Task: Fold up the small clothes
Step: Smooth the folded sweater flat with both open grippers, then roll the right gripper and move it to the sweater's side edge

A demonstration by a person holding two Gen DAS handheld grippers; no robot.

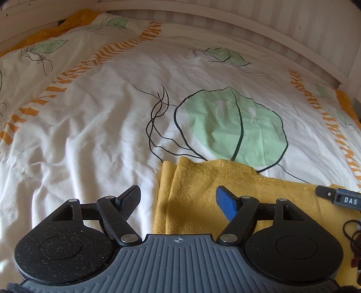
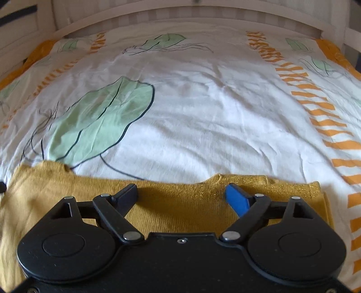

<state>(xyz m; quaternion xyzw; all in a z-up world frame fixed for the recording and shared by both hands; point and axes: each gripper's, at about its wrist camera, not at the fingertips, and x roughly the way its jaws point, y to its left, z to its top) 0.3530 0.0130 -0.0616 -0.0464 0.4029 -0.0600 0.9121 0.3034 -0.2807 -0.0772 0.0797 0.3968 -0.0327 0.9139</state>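
A mustard-yellow knit garment [image 1: 203, 193] with a glittery band lies flat on the bed, its left edge folded in. My left gripper [image 1: 178, 198] is open above that left edge and holds nothing. The garment also shows in the right wrist view [image 2: 180, 202]. My right gripper [image 2: 181, 195] is open above its right part, near the glittery top edge, and holds nothing. The tip of the right gripper [image 1: 338, 197] shows at the right in the left wrist view.
A white duvet [image 1: 101, 126] with green leaf prints [image 1: 234, 126] and orange stripes covers the bed. A white bed rail [image 1: 203, 9] runs along the far side. A dark cable [image 1: 352, 234] lies at the right edge.
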